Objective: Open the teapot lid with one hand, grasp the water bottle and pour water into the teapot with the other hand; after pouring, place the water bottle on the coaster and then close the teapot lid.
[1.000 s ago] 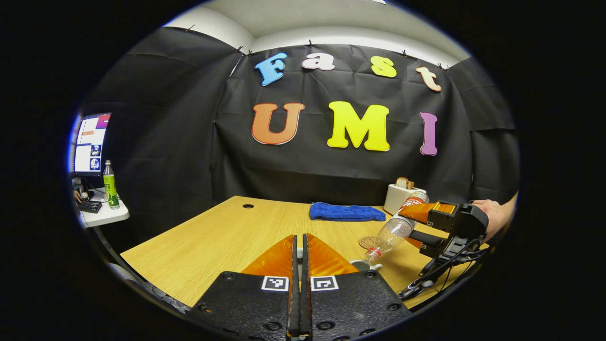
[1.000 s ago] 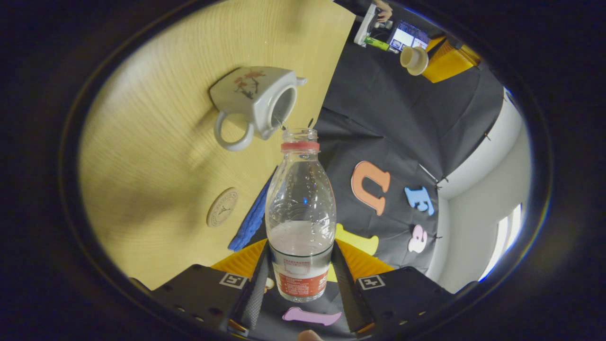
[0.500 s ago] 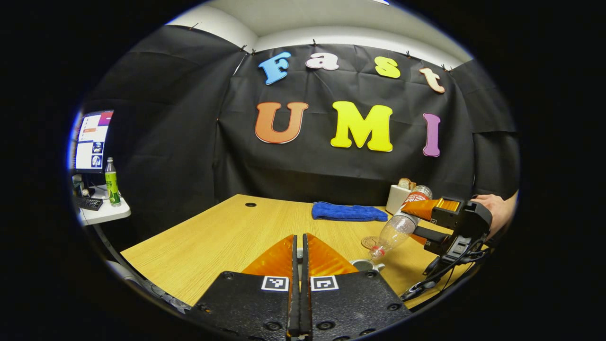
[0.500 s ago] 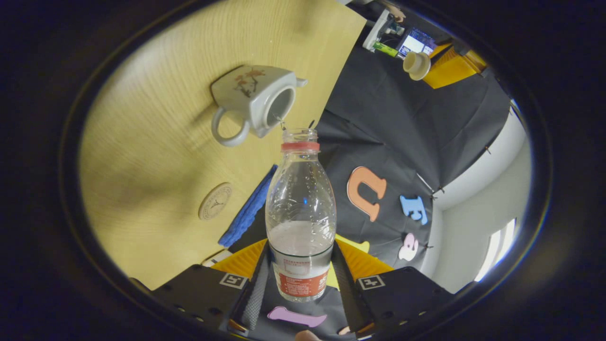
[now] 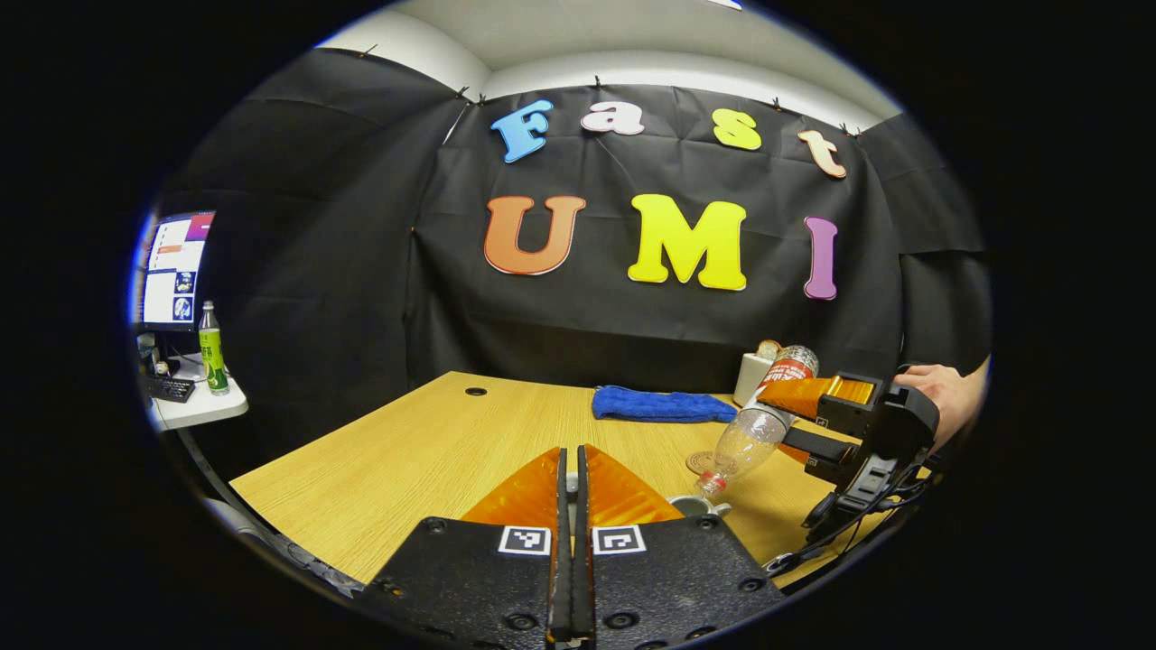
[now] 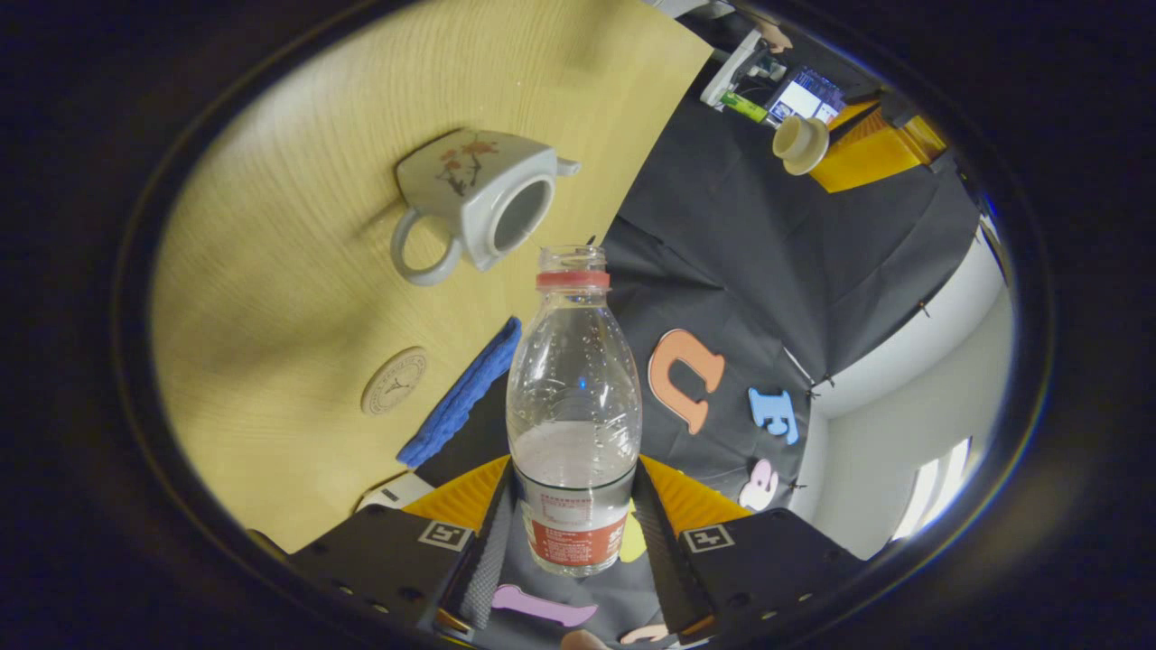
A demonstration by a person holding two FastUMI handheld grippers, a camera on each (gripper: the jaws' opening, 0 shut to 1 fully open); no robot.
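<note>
Right gripper view: water bottle (image 6: pixel 573 424) between jaws.

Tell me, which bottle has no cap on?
The clear water bottle held in the right gripper; its mouth is open. The green bottle on the side desk stands capped.

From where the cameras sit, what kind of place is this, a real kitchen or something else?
Probably a recording booth, not a kitchen: black cloth walls close in a bare wooden table, and a side desk beyond carries a monitor and keyboard.
</note>
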